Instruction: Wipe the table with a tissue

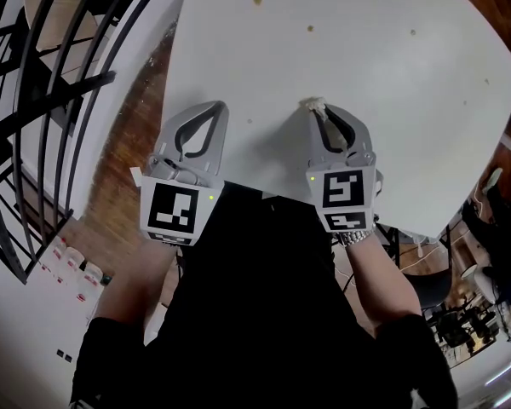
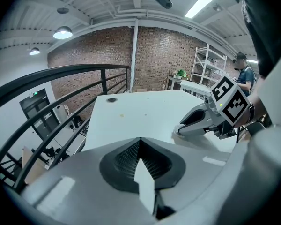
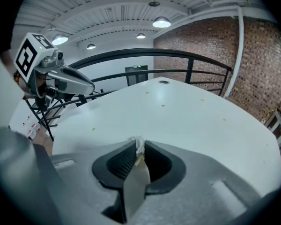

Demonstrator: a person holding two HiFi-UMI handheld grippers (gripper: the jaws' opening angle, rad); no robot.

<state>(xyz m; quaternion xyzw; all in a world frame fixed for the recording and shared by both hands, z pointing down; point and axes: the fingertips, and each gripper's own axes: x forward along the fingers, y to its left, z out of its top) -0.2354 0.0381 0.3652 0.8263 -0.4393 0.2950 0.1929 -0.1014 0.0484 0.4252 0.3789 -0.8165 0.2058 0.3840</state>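
Note:
The white table [image 1: 366, 83] carries several small brown crumbs [image 1: 257, 0]. My right gripper [image 1: 315, 106] is over the table's near part, shut on a small wad of white tissue [image 1: 312, 103]. In the right gripper view the tissue [image 3: 139, 144] pokes up between the closed jaws of the right gripper [image 3: 139, 148], with crumbs [image 3: 163, 105] on the table [image 3: 192, 121] ahead. My left gripper [image 1: 215, 109] hovers at the table's left near edge, shut with nothing in it. In the left gripper view its jaws [image 2: 140, 140] meet, and the right gripper [image 2: 181, 128] rests its tip on the table [image 2: 140, 114].
A black metal railing [image 1: 60, 100] runs along the left over wooden floor [image 1: 128, 143]. A round cable hole [image 3: 164, 82] sits at the table's far side. Chairs and gear [image 1: 485, 228] crowd the right. A person [image 2: 246, 74] stands by shelves [image 2: 208, 62] at the back.

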